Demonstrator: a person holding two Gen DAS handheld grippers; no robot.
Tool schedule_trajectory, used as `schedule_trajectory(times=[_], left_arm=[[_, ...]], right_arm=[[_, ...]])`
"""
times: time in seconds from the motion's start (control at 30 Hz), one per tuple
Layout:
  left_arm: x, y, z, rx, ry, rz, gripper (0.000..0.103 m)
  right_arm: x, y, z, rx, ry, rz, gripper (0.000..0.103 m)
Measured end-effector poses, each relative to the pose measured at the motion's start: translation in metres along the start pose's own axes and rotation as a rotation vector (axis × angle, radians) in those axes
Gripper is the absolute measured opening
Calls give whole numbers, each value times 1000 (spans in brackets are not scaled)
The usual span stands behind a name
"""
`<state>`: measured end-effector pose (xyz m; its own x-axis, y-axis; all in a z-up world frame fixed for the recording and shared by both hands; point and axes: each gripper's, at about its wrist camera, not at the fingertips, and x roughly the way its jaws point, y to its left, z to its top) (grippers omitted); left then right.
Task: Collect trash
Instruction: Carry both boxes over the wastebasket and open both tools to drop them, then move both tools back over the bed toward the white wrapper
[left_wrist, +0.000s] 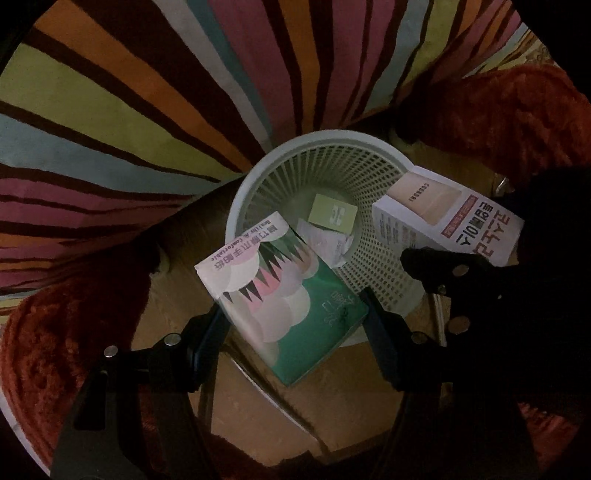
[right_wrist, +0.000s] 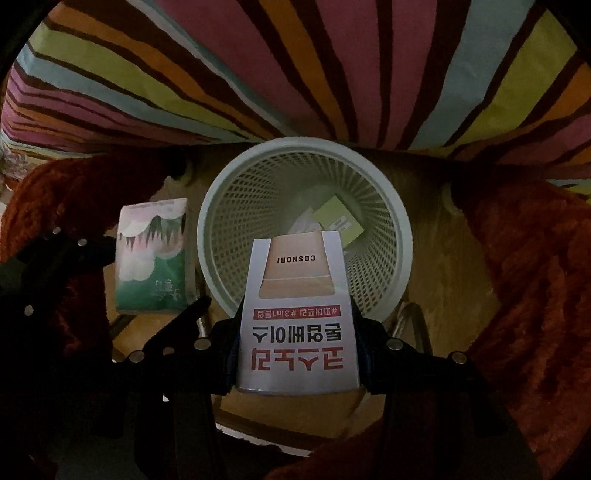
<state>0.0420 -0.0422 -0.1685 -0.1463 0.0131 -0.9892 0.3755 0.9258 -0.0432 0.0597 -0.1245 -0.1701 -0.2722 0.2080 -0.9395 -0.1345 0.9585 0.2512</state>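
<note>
A pale mesh waste basket (left_wrist: 258, 173) (right_wrist: 306, 146) stands on the wooden floor, seen from above. Inside it lie a light green card (left_wrist: 334, 214) (right_wrist: 338, 218) and crumpled white paper (left_wrist: 325, 243). My left gripper (left_wrist: 295, 317) is shut on a green and pink tissue pack (left_wrist: 280, 295) (right_wrist: 151, 258), held over the basket's near left rim. My right gripper (right_wrist: 299, 354) is shut on a white box with red lettering (right_wrist: 297, 325) (left_wrist: 443, 221), held upright over the basket's near rim. In the left wrist view the right gripper's dark fingers (left_wrist: 436, 266) show at the right.
A striped, many-coloured cloth (left_wrist: 147, 92) (right_wrist: 295, 66) hangs just behind the basket. Red fuzzy fabric (left_wrist: 66, 332) (right_wrist: 535, 277) flanks the basket on both sides. A thin metal frame (right_wrist: 413, 321) stands on the wooden floor (right_wrist: 443, 251) to the right.
</note>
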Motion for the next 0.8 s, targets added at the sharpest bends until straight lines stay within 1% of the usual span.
schedule_trajectory(times=[0.1,0.17,0.23,0.27,0.3,0.33,0.37,0.5,0.7,0.8], left_arm=[[6,0,2,3,14,-7,69],[10,0,1,4,33,3,71],[13,0,0,4,48,21,74],[13,-1,1,4,51,18,75],[13,-1,0,6,50,17,79],[13,-1,0,9,47,18,82],[12,-1,0,11,44,20,82],[11,-1,-1,15,37,22,83],[4,8,-5,-23,6,3,83],[-6,19,-9,-74,-38,-13,83]], right_arm=[[1,3,3,9,9,14,47],[3,4,5,7,19,23,48],[4,4,6,4,23,12,59],[2,5,6,3,14,4,71],[1,5,7,5,4,-3,79],[4,6,8,9,1,-4,81],[4,5,8,14,-1,-4,83],[5,5,8,16,-11,-3,83],[-3,4,5,14,-46,1,83],[-18,4,-4,10,-121,9,83]])
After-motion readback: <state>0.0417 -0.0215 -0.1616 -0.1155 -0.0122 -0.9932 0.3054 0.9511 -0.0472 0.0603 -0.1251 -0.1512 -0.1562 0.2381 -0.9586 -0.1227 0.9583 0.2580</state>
